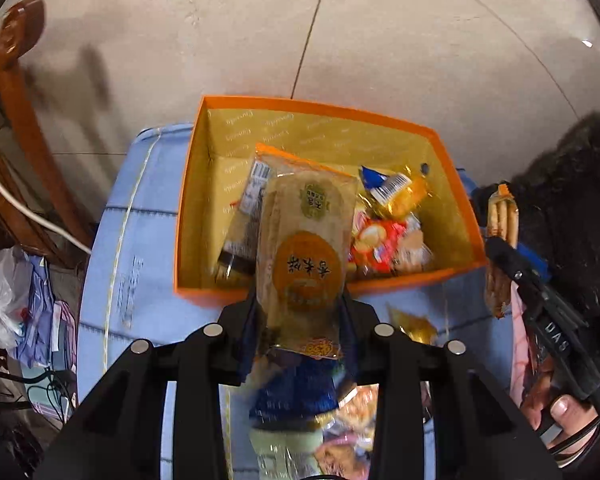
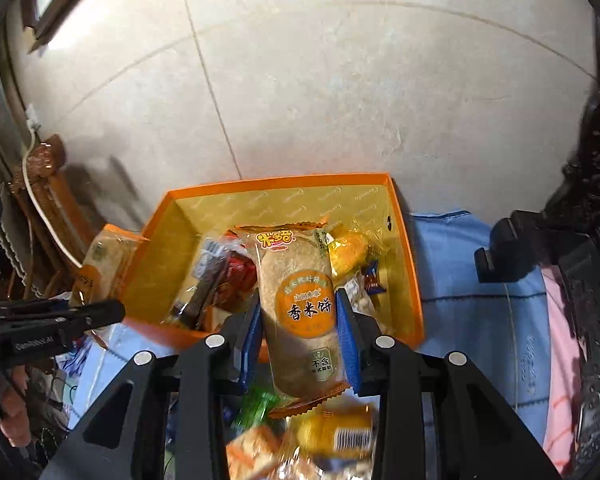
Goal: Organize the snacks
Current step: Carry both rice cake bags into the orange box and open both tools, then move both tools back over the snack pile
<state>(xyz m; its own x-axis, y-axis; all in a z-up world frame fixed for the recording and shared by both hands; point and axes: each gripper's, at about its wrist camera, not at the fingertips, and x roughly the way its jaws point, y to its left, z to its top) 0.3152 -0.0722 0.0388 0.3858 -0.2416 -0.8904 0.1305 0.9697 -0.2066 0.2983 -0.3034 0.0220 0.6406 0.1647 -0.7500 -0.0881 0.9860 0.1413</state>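
Observation:
An orange box (image 1: 384, 113) with a gold lining stands on a blue cloth (image 1: 140, 240) and holds several wrapped snacks (image 1: 384, 240). My left gripper (image 1: 300, 312) is shut on a rice cracker packet (image 1: 306, 248) with an orange round label, just at the box's near wall. My right gripper (image 2: 300, 320) is shut on a like packet (image 2: 300, 292) between its blue pads (image 2: 346, 328), over the box (image 2: 280, 184) near its front wall. Each gripper shows at the other view's edge: the right gripper (image 1: 500, 248) and the left gripper (image 2: 114, 312), each with its packet.
Loose snacks (image 2: 336, 432) lie on the cloth below the grippers. A wooden chair (image 1: 24, 120), a white cable and a plastic bag (image 1: 0, 292) stand at the left. Dark carved furniture (image 2: 596, 240) and a pink cloth (image 2: 560, 360) are at the right. Tiled floor lies beyond the box.

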